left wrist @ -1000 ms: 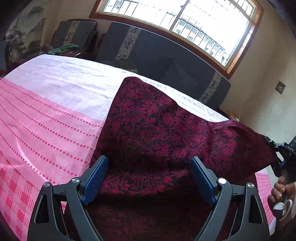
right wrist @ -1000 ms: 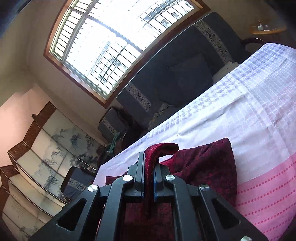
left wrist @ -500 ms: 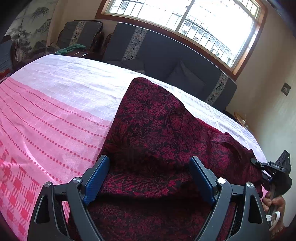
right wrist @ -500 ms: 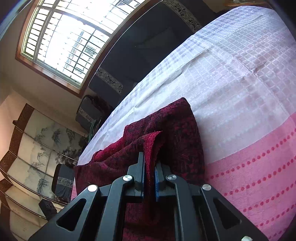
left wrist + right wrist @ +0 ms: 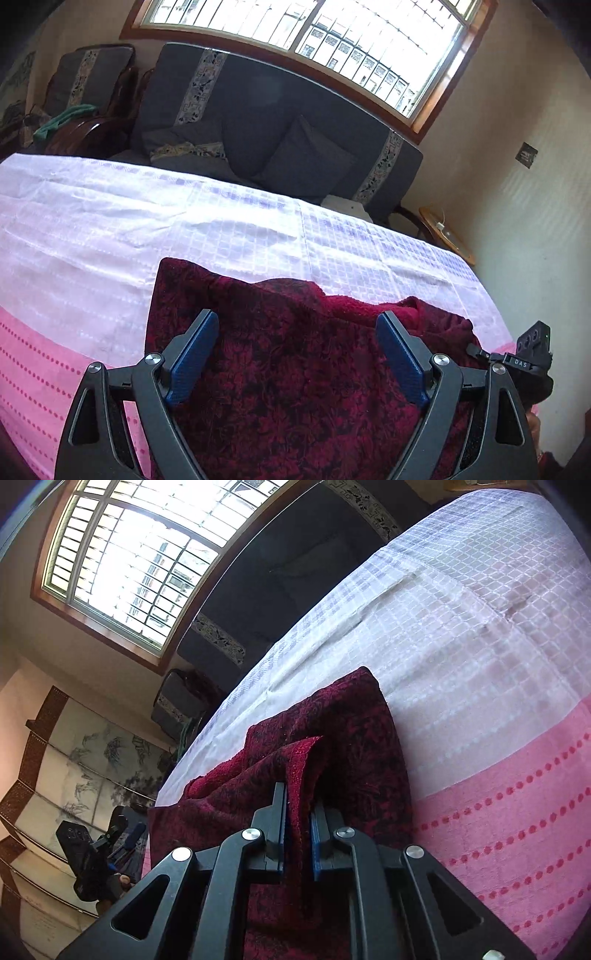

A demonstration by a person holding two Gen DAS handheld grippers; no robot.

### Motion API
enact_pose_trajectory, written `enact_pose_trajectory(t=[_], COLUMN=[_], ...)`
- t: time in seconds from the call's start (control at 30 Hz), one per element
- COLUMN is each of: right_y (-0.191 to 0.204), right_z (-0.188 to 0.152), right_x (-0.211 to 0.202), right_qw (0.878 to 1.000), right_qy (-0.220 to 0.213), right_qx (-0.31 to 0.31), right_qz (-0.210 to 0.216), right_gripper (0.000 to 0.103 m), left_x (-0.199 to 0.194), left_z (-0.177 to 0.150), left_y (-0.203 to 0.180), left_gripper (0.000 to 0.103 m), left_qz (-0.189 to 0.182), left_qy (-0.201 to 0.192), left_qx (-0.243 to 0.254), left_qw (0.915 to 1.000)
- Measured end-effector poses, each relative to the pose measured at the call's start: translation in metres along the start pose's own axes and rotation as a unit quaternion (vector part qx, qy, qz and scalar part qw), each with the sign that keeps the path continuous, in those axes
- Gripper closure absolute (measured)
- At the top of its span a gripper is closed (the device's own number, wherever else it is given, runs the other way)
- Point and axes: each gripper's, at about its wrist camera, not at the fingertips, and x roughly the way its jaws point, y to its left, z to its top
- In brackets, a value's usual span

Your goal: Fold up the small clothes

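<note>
A dark red garment (image 5: 288,362) with a black floral pattern lies on the pink and white tablecloth (image 5: 110,236). My left gripper (image 5: 295,332) is open, its blue pads (image 5: 192,354) spread wide just above the cloth, holding nothing. My right gripper (image 5: 297,805) is shut on a raised fold of the garment (image 5: 303,760), which stands up between the jaws. The rest of the garment (image 5: 351,746) lies flat ahead of it. The right gripper also shows at the right edge of the left wrist view (image 5: 524,362).
A dark sofa (image 5: 258,122) with cushions stands behind the table under a big window (image 5: 314,37). A small wooden side table (image 5: 447,236) is at the far right. A painted folding screen (image 5: 74,760) stands at the left in the right wrist view.
The right gripper has carried its held edge across and down toward the table, folding the garment over. The left wrist view has tilted up, with less garment ahead of it.
</note>
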Motion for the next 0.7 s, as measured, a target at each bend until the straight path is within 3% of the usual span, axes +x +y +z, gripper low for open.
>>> enact_pose_trajectory(t=[0.1, 0.17, 0.4, 0.57, 0.63, 0.7], right_y=[-0.002, -0.003, -0.01, -0.015, -0.015, -0.012], right_z=[0.0, 0.001, 0.001, 0.005, 0.006, 0.004], right_x=[0.0, 0.002, 0.004, 0.008, 0.006, -0.011], right_qw=[1.0, 1.0, 0.999, 0.999, 0.999, 0.998], right_qy=[-0.001, 0.002, 0.007, 0.021, 0.029, 0.027], right_qx=[0.006, 0.01, 0.027, 0.045, 0.043, 0.048], right_qz=[-0.01, -0.017, -0.028, -0.014, -0.003, 0.004], right_gripper=[0.096, 0.098, 0.101, 0.101, 0.097, 0.085], left_x=[0.019, 0.016, 0.023, 0.03, 0.019, -0.001], left_z=[-0.01, -0.019, -0.022, -0.022, -0.022, -0.023], left_y=[0.024, 0.026, 0.021, 0.005, -0.001, -0.009], left_gripper=[0.024, 0.025, 0.029, 0.029, 0.029, 0.029], left_qz=[0.058, 0.066, 0.126, 0.179, 0.194, 0.204], left_qy=[0.012, -0.006, -0.005, 0.005, -0.013, -0.038], left_qx=[-0.018, -0.021, -0.01, 0.036, 0.047, 0.054], left_qw=[0.9981, 0.9976, 0.992, 0.9831, 0.9797, 0.9768])
